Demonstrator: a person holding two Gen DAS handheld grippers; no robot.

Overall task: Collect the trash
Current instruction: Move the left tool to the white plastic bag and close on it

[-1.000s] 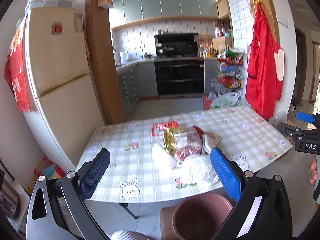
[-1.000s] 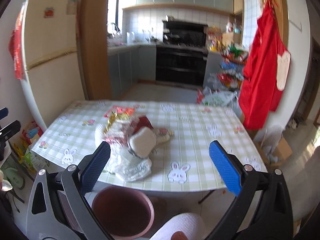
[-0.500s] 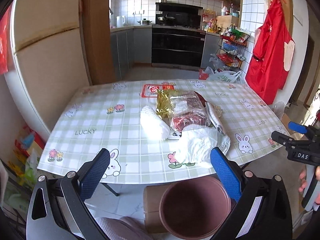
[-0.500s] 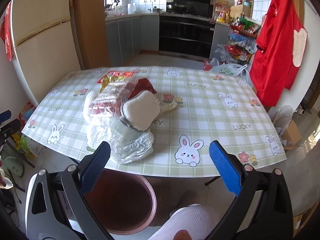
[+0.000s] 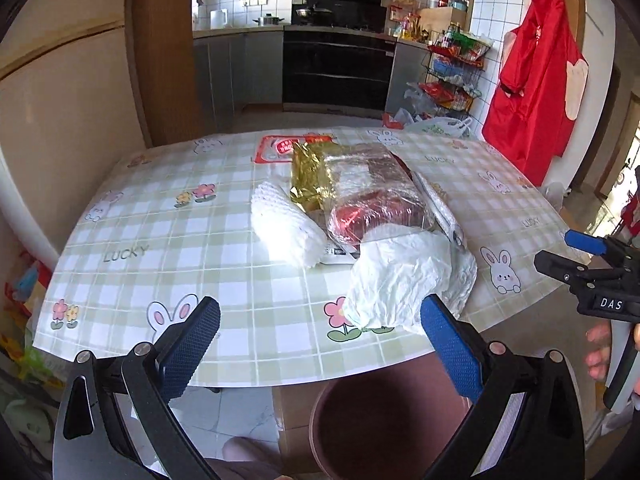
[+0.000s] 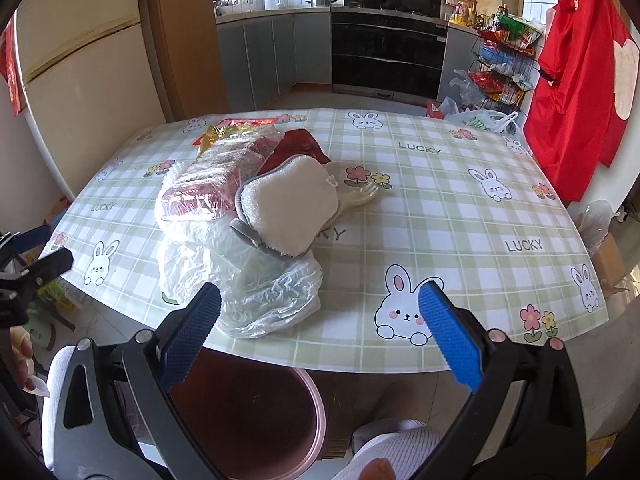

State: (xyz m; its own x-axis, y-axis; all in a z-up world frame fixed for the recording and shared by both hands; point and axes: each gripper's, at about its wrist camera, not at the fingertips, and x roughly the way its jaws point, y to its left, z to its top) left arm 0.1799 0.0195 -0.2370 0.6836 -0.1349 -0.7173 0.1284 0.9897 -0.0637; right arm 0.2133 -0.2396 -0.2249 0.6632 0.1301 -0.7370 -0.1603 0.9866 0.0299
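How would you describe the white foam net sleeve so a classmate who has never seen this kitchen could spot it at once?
Start at the checked table with rabbit prints and find the trash pile in its middle. The white foam net sleeve lies on the pile's left edge, beside the gold foil wrapper. Unlike the smooth crumpled plastic nearby, it has a knobbly mesh texture.

Trash pile on table; bin below its near edge.

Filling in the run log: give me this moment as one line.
left gripper: open, empty | right gripper: open, empty | trash pile: on table, untouched | bin: below table edge
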